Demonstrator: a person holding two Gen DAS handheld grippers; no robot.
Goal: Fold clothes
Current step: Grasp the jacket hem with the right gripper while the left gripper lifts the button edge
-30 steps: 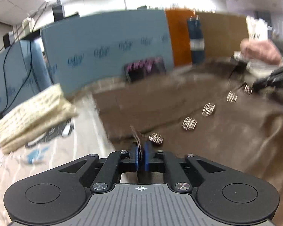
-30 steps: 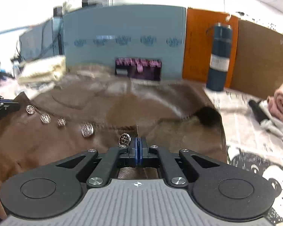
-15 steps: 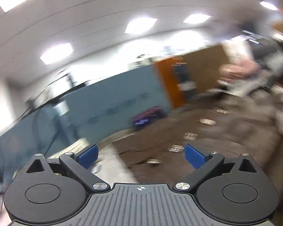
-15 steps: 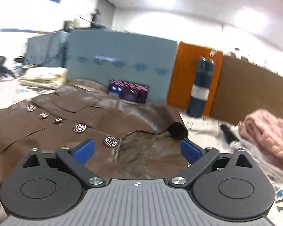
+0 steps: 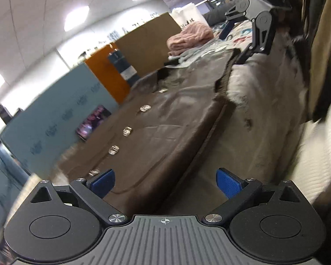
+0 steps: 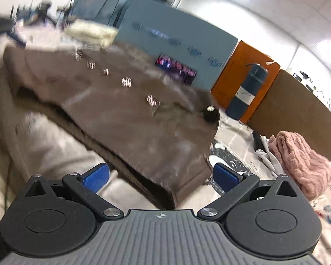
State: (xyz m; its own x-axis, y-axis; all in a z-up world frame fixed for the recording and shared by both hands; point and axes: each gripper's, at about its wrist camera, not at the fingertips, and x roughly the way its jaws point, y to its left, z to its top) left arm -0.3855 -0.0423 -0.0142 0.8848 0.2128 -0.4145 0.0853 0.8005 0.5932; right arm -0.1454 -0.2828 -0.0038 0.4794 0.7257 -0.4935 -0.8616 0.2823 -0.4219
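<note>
A brown leather coat (image 5: pixel 170 119) with a row of silver buttons (image 5: pixel 127 130) lies spread on the table, its pale fleece lining (image 5: pixel 260 92) turned out along one side. It also shows in the right wrist view (image 6: pixel 121 119). My left gripper (image 5: pixel 165 182) is open and empty, tilted, just above the coat's near edge. My right gripper (image 6: pixel 161 177) is open and empty over the coat's folded edge (image 6: pixel 170 190). The right gripper also shows in the left wrist view (image 5: pixel 251 22) at the top right, above the coat's far end.
A pink knit garment (image 6: pixel 302 163) lies on the patterned table cover (image 6: pixel 231 161) to the right. A dark blue bottle (image 6: pixel 247 92) stands before orange and brown boards. A blue panel (image 6: pixel 176 44) backs the table. A cream folded textile (image 6: pixel 90 31) lies far left.
Both grippers were shut on the coat's buttoned edge one second ago. They opened, let the coat go, and pulled back and tilted; the coat now lies with its front flap laid over.
</note>
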